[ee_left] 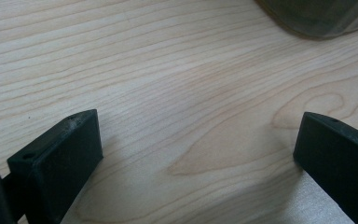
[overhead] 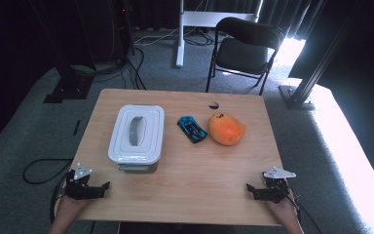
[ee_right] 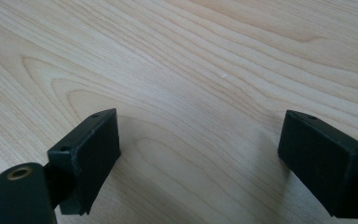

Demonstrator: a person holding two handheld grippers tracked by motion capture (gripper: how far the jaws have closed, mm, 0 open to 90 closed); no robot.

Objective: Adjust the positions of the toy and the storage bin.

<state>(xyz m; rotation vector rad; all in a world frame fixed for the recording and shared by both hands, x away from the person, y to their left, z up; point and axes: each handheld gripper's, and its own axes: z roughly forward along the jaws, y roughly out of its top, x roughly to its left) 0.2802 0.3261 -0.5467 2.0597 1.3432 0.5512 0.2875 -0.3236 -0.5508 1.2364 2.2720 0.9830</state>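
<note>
A white lidded box (overhead: 137, 137) with a grey handle sits on the left half of the wooden table (overhead: 185, 170). A small blue toy car (overhead: 192, 128) lies near the middle, and an orange round fruit (overhead: 226, 129) rests just right of it. My left gripper (overhead: 100, 187) rests at the front left corner, open, with bare wood between its jaws. My right gripper (overhead: 252, 189) rests at the front right, open and holding nothing. In the left gripper view (ee_left: 198, 140) the box's grey corner (ee_left: 317, 16) shows at the top right. The right gripper view (ee_right: 200, 140) looks down on bare wood.
A black folding chair (overhead: 245, 46) stands behind the table. A white desk leg (overhead: 180, 34) and black frame posts (overhead: 316, 68) stand on the grey carpet. A small dark hole (overhead: 214, 104) marks the table's far edge. Cables trail on the floor at left.
</note>
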